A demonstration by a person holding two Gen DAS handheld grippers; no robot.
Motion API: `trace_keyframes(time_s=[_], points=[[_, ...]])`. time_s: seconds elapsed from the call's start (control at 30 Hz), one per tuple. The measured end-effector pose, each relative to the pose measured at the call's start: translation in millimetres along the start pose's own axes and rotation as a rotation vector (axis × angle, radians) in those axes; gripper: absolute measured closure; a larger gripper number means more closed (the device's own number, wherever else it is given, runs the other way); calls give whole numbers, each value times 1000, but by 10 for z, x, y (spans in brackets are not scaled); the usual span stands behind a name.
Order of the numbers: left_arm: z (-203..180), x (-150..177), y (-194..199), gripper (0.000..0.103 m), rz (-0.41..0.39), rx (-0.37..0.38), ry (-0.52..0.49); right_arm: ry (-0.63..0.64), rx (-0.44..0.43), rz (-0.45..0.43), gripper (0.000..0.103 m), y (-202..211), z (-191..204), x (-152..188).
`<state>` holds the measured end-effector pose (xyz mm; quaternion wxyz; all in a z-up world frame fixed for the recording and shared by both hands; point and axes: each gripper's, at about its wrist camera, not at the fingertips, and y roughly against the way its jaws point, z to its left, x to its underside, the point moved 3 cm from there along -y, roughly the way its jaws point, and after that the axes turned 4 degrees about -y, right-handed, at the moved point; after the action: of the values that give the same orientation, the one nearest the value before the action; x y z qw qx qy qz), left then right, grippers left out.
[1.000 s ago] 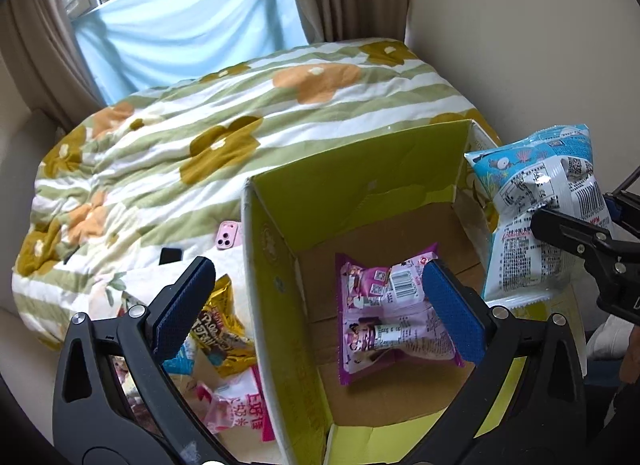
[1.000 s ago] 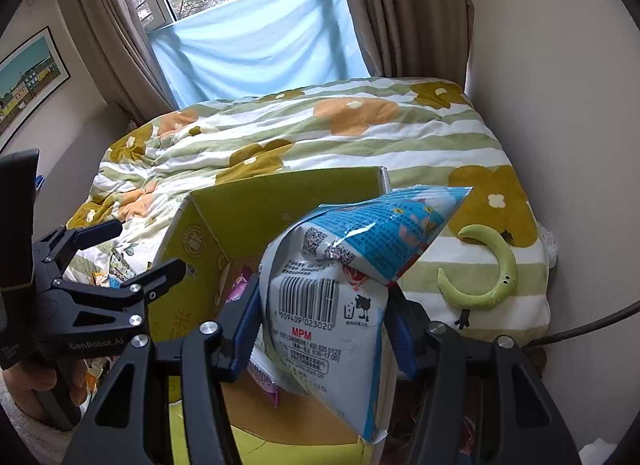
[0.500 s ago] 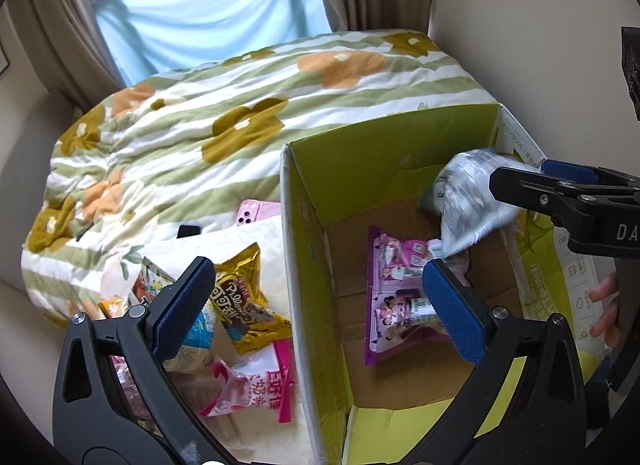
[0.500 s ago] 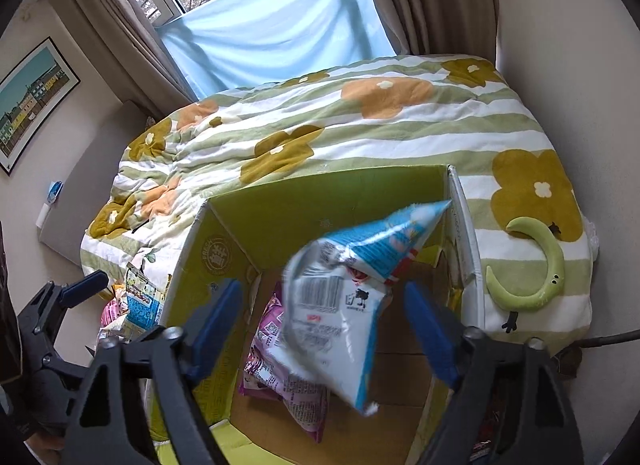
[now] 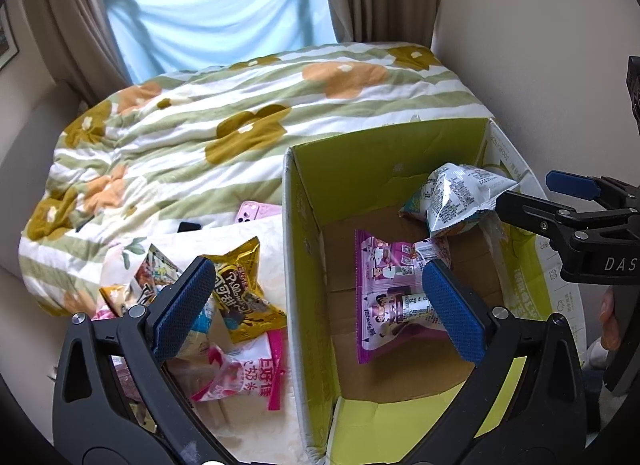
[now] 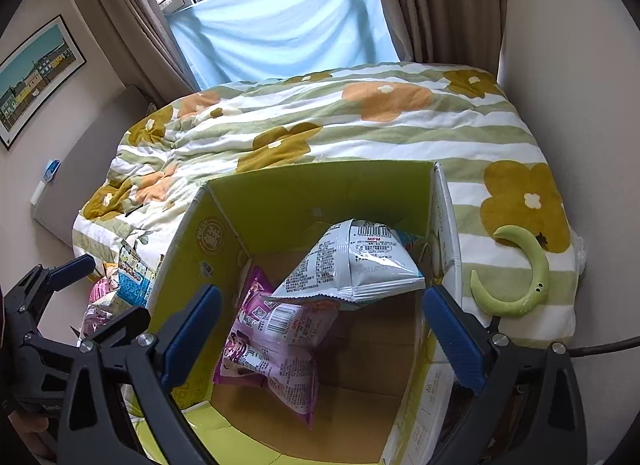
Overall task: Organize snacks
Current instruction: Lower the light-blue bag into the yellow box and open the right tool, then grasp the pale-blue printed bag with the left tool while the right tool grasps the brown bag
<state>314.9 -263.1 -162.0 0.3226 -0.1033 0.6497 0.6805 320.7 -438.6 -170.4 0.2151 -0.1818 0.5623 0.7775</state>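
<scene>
An open cardboard box (image 5: 304,265) (image 6: 224,233) with a green inside stands on the bed. A purple snack bag (image 5: 388,285) (image 6: 276,349) lies on its floor. A white and blue snack bag (image 5: 452,197) (image 6: 352,265) rests in the box's far right corner, free of any gripper. My right gripper (image 6: 320,337) is open and empty above the box; it also shows in the left wrist view (image 5: 560,201). My left gripper (image 5: 320,309) is open and empty, straddling the box's left wall. Loose snacks lie left of the box: a gold bag (image 5: 240,289) and a pink bag (image 5: 244,377).
A pink phone (image 5: 256,211) lies on the flowered duvet (image 5: 200,125) behind the loose snacks. A green crescent-shaped toy (image 6: 520,277) lies on the bed right of the box. A wall runs close on the right.
My right gripper opened and let go of the white and blue bag, which dropped into the box's far right corner. The left gripper shifted left over the box wall.
</scene>
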Motion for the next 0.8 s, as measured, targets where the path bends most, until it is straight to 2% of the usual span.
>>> trace_keyframes(time_s=[0.3,0.47,0.8], points=[[198,117,628,1,-102,-5,-1,35,38,-76,2,542,288,122],[437,291,1008,1,-165,8,-5,37,81,-163,2,912,589,316],[1280,1018,1534,1,-212,15,-18,2,127,-238,2,1186,1442,906]])
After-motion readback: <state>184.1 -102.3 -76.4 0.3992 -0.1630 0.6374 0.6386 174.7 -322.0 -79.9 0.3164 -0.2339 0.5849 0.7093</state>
